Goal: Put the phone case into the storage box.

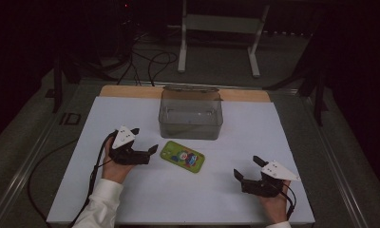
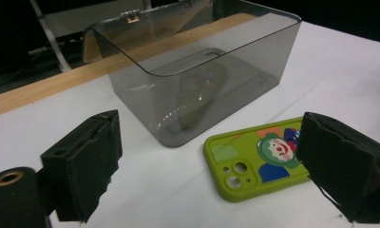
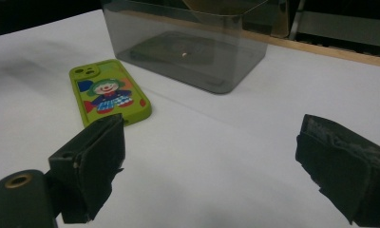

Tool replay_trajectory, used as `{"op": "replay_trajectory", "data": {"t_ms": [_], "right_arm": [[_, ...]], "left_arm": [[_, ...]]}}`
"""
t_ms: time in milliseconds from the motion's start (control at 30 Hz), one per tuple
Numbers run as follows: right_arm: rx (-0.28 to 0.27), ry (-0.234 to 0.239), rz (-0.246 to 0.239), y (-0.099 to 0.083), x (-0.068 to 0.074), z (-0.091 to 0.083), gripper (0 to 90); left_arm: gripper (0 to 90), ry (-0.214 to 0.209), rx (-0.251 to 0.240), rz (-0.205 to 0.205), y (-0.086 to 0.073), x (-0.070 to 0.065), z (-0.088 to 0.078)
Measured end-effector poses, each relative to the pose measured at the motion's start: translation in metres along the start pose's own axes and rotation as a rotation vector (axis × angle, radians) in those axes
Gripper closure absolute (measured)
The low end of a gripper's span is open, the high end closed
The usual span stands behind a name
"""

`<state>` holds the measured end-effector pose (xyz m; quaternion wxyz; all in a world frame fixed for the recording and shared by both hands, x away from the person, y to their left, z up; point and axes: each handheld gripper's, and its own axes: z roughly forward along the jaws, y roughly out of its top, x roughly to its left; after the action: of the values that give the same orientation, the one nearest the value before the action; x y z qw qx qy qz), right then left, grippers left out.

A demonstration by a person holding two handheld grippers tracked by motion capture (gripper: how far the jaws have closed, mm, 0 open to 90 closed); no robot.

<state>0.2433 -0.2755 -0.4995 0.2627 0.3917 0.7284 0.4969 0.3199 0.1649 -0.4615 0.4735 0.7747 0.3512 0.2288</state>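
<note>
A lime-green phone case (image 1: 182,156) with a clown picture lies flat on the white mat, camera end toward the left. Just behind it stands an empty smoky clear plastic box (image 1: 191,116), its lid tipped open at the back. My left gripper (image 1: 145,140) sits just left of the case, open and holding nothing. In the left gripper view the case (image 2: 254,161) lies ahead between the wide jaws (image 2: 212,137), its far end behind the right pad, beside the box (image 2: 197,71). My right gripper (image 1: 246,166) rests open at the front right, apart from the case (image 3: 109,92) and box (image 3: 188,42).
The white mat (image 1: 131,190) covers most of the table, with a wooden strip (image 1: 131,91) along its back edge. Behind the table, a white metal stand (image 1: 183,42) and dark cables (image 1: 155,61) are on the floor. Cables trail from both grippers toward the front.
</note>
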Motion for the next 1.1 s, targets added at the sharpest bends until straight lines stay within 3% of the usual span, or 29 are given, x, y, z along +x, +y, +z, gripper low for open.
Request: {"op": "replay_trajectory", "data": {"t_ms": [133, 300, 567, 600, 633, 800, 1100], "right_arm": [[0.004, -0.002, -0.002, 0.0, 0.0, 0.0, 9.3], [0.005, -0.002, -0.002, 0.0, 0.0, 0.0, 9.3], [0.003, -0.002, -0.002, 0.0, 0.0, 0.0, 9.4], [0.002, -0.002, -0.002, 0.0, 0.0, 0.0, 9.4], [0.003, -0.001, -0.003, 0.0, 0.0, 0.0, 9.4], [0.006, 0.004, -0.007, 0.0, 0.001, 0.001, 9.4], [0.013, 0.013, -0.014, 0.0, 0.002, 0.002, 9.8]], "left_arm": [[15.5, -0.003, 0.019, -0.001, 0.006, -0.001, 0.014], [30.4, -0.025, 0.058, 0.012, 0.012, -0.006, 0.032], [63.4, -0.088, 0.107, 0.062, 0.017, -0.013, 0.057], [63.4, -0.092, 0.124, 0.072, 0.017, -0.014, 0.065], [72.0, -0.099, 0.149, 0.076, 0.016, -0.015, 0.074], [88.5, -0.116, 0.198, 0.085, 0.011, -0.016, 0.092], [90.0, -0.134, 0.261, 0.098, 0.004, -0.018, 0.122]]}}
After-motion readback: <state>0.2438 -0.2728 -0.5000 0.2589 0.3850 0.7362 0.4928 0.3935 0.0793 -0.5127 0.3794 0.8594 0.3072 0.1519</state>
